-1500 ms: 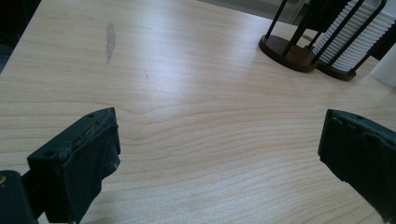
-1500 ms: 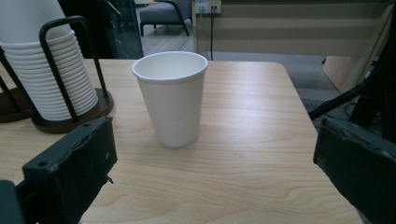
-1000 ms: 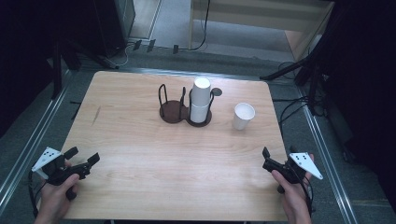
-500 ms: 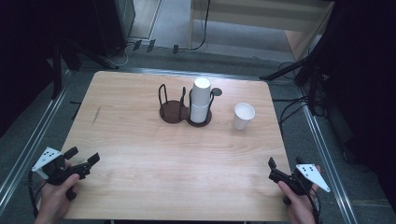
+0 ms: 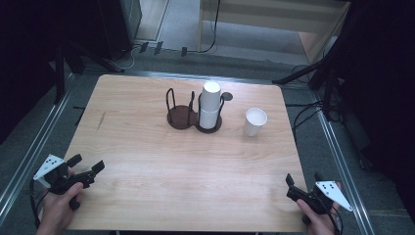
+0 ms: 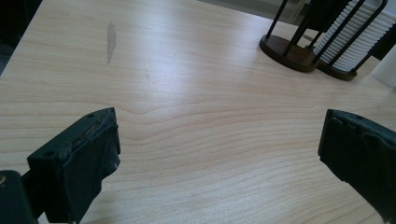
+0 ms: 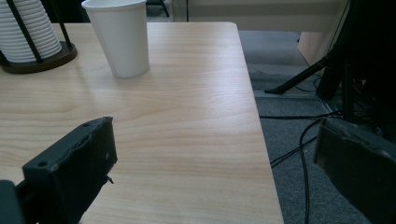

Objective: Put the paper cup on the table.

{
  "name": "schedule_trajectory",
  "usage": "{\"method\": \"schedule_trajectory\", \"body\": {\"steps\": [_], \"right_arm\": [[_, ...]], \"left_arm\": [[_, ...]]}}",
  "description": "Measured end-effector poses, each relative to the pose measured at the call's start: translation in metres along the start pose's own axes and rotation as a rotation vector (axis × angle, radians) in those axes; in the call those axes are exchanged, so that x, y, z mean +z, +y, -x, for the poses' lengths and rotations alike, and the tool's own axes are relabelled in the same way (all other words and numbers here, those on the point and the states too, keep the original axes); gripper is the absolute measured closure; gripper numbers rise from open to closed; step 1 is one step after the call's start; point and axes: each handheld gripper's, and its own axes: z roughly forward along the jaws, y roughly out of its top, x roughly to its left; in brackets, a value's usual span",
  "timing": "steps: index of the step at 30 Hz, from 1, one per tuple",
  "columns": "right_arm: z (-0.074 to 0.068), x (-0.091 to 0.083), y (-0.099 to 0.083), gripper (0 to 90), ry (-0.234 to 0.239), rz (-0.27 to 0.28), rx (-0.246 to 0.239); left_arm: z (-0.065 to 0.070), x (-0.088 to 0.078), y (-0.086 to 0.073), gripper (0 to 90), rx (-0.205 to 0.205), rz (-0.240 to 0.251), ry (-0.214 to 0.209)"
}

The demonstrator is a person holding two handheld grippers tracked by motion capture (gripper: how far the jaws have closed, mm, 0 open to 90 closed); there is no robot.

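Paper cup stands alone and upright on the pale wood-grain tabletop, just to the right of the dark two-bay wire holder whose right bay carries a stack of ribbed white cups, and I judge nothing is yet in hand. My left claw and right claw both sit at the near corners with jaws spread wide and empty. Next I'd bring the right claw forward to the smooth, tapered cup wall and close gently, since thin paper will likely crumple.
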Motion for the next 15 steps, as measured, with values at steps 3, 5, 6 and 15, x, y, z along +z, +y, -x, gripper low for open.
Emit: {"method": "schedule_trajectory", "body": {"steps": [3,5,6,15], "right_arm": [[0.0025,-0.0036,-0.0022,0.0,-0.006,0.002,0.0],[0.0043,-0.0053,-0.0031,0.0,-0.007,0.001,0.016],[0.005,-0.0055,-0.0032,0.0,-0.006,0.002,0.018],[0.0061,-0.0054,-0.0038,0.0,-0.003,0.004,0.03]], "left_arm": [[0.0,0.0001,0.0,0.0,0.0,0.0,-0.001],[0.0,0.0001,0.0,0.0,0.0,0.0,0.0],[0.0,0.0002,0.0,0.0,0.0,-0.001,0.0],[0.0,0.0004,0.0001,0.0,-0.003,0.001,0.0]]}}
